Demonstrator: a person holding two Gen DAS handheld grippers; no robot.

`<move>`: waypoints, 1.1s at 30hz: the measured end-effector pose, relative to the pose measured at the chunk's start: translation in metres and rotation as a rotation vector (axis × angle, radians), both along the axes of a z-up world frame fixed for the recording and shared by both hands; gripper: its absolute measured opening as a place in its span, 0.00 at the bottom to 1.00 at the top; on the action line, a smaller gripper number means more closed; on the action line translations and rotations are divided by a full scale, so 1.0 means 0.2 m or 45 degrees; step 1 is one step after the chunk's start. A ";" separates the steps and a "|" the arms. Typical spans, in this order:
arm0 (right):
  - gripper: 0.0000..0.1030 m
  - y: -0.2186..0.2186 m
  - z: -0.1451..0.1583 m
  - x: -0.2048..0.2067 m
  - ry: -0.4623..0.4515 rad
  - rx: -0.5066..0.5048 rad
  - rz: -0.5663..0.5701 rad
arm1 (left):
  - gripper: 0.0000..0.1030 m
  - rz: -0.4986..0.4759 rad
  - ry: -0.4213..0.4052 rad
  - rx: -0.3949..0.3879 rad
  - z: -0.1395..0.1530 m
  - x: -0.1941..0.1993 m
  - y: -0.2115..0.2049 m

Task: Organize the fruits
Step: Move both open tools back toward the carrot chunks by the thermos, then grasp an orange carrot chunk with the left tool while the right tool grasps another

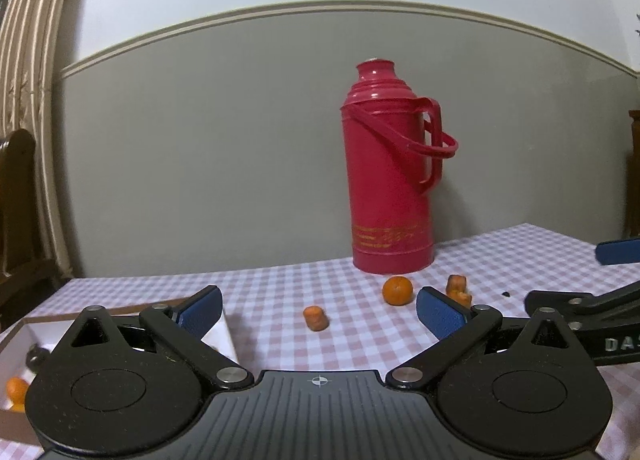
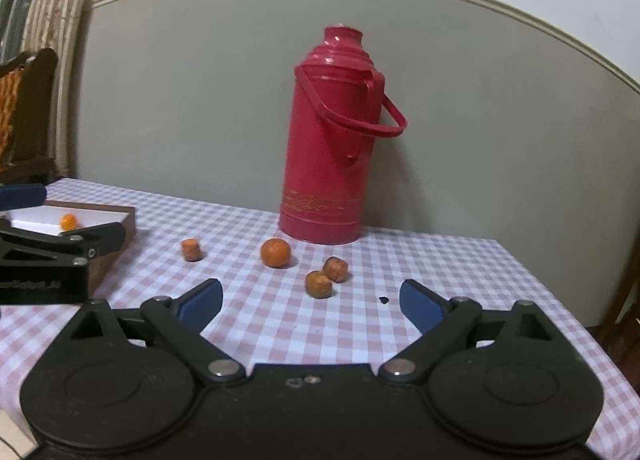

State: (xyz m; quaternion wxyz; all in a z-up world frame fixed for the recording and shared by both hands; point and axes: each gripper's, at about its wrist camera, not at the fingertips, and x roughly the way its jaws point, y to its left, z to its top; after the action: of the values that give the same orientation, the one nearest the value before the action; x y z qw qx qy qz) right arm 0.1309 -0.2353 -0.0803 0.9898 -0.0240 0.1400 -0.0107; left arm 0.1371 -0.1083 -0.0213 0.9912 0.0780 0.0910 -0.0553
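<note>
Four loose fruits: they lie on the checked cloth of the counter (image 2: 460,260), all in the middle of the right wrist view.
Round orange (image 2: 275,252): just in front of the flask's base, a little apart from it.
Pair of small fruits: one (image 2: 335,269) and another (image 2: 318,283) touch each other, right of and below the round orange.
Single small fruit (image 2: 191,249): alone, left of the round orange, between it and the box.
Box (image 2: 128,226): brown outside, white inside, at the left edge of the right wrist view; at least one orange (image 2: 68,221) lies inside it. In the left wrist view the box (image 1: 12,426) fills the lower left corner with an orange (image 1: 17,387) and a dark thing I cannot identify.
Flask (image 2: 328,140): red, tall, upright, with a loop handle on its right side, against the grey wall at the far edge of the counter.
Left gripper (image 1: 318,314): released, blue pads wide apart with nothing between them; one pad sits over the box corner, and the single small fruit (image 1: 316,317) shows in the gap, farther off on the cloth.
Right gripper (image 2: 310,304): released, spread wide and empty; the pair of fruits lies just beyond its tips.
Speck (image 2: 383,300): small and dark, on the cloth near the right gripper's right pad.
Chair (image 2: 28,112): dark wood, upper left, beside a striped curtain.
</note>
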 end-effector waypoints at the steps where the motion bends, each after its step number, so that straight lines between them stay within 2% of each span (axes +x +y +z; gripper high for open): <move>1: 0.81 -0.01 -0.01 0.04 0.008 0.011 -0.002 | 1.00 0.002 0.008 -0.003 -0.01 0.03 -0.01; 4: 0.77 -0.03 -0.03 0.14 0.036 0.043 0.001 | 1.00 0.009 0.039 -0.019 -0.03 0.11 -0.02; 8: 0.74 -0.04 -0.05 0.26 0.065 0.011 -0.003 | 1.00 0.045 0.076 -0.006 -0.06 0.25 -0.07; 12: 0.64 -0.08 -0.08 0.38 0.102 0.040 -0.011 | 1.00 0.077 0.133 -0.008 -0.10 0.39 -0.10; 15: 0.64 -0.10 -0.09 0.46 0.127 0.057 -0.020 | 0.99 0.079 0.163 -0.011 -0.12 0.46 -0.12; 18: 0.64 -0.11 -0.10 0.52 0.155 0.063 -0.023 | 0.92 0.088 0.207 -0.002 -0.15 0.54 -0.12; 23: 0.61 -0.12 -0.12 0.60 0.194 0.089 -0.017 | 0.91 0.140 0.253 0.018 -0.20 0.64 -0.13; 28: 0.54 -0.13 -0.15 0.70 0.262 0.112 -0.023 | 0.91 0.170 0.289 -0.014 -0.22 0.76 -0.12; 33: 0.49 -0.16 -0.18 0.75 0.294 0.138 -0.025 | 0.77 0.179 0.361 -0.052 -0.26 0.84 -0.10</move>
State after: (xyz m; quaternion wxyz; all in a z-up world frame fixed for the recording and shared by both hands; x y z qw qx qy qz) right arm 0.2814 -0.2680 -0.1173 0.9668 0.0299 0.2535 -0.0099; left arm 0.3057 -0.1288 -0.0732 0.9712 0.0428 0.2342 0.0020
